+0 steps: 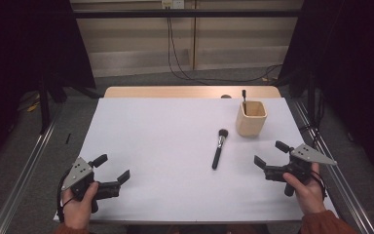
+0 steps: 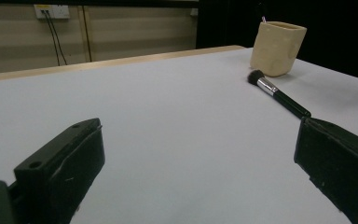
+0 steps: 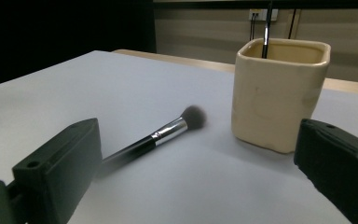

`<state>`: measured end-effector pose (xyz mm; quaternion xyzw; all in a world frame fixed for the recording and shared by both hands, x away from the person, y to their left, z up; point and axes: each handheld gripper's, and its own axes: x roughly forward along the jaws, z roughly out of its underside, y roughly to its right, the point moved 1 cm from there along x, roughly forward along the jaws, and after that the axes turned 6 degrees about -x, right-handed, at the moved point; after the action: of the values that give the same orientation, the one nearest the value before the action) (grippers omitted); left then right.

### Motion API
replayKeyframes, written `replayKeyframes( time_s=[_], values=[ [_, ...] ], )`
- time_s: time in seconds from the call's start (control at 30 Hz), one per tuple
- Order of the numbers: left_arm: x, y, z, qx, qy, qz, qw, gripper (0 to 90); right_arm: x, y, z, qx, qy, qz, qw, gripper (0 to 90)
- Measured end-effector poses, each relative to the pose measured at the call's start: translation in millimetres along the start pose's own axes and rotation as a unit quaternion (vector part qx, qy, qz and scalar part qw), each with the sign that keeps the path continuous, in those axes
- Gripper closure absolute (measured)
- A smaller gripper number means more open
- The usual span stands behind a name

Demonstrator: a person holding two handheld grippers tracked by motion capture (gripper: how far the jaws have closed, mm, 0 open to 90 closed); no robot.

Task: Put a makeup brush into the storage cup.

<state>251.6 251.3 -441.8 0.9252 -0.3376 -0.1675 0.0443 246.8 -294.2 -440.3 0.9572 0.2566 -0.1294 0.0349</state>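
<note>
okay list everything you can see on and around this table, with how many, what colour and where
makeup brush: one, black handle, silver ferrule, dark bristles; lying flat right of the table's centre, bristles toward the cup.
cup: one, cream, squarish; upright at the far right, a thin dark stick standing in it.
table: one, white top, wooden far edge.
cables: dark, hanging from a wall socket down to the floor behind the table.
left gripper: one, black, jaws open, held at the near left corner.
right gripper: one, black, jaws open, held at the near right, close to the brush.

Black-handled makeup brush (image 1: 218,148) with silver ferrule lying flat on table (image 1: 165,146), right of centre, bristles pointing toward far edge, just beside cream cup (image 1: 251,118).
</note>
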Motion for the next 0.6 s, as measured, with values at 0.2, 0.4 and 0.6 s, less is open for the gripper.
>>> replayKeyframes(
  time_s=[0.2,0.4,0.6],
  values=[
    [0.0,-0.3,0.2,0.0,-0.001,0.0,1.0,1.8,11.5,1.4,-9.5,-0.009,0.008,0.0,0.9999,0.9],
    [-0.1,0.6,0.0,0.002,-0.001,0.003,1.0,1.8,27.1,3.9,-13.5,-0.01,0.006,0.015,0.9998,1.8],
    [0.1,0.4,-0.2,0.001,0.001,0.004,1.0,1.9,38.2,4.2,-16.6,-0.014,-0.002,0.016,0.9998,1.7]
  ],
)
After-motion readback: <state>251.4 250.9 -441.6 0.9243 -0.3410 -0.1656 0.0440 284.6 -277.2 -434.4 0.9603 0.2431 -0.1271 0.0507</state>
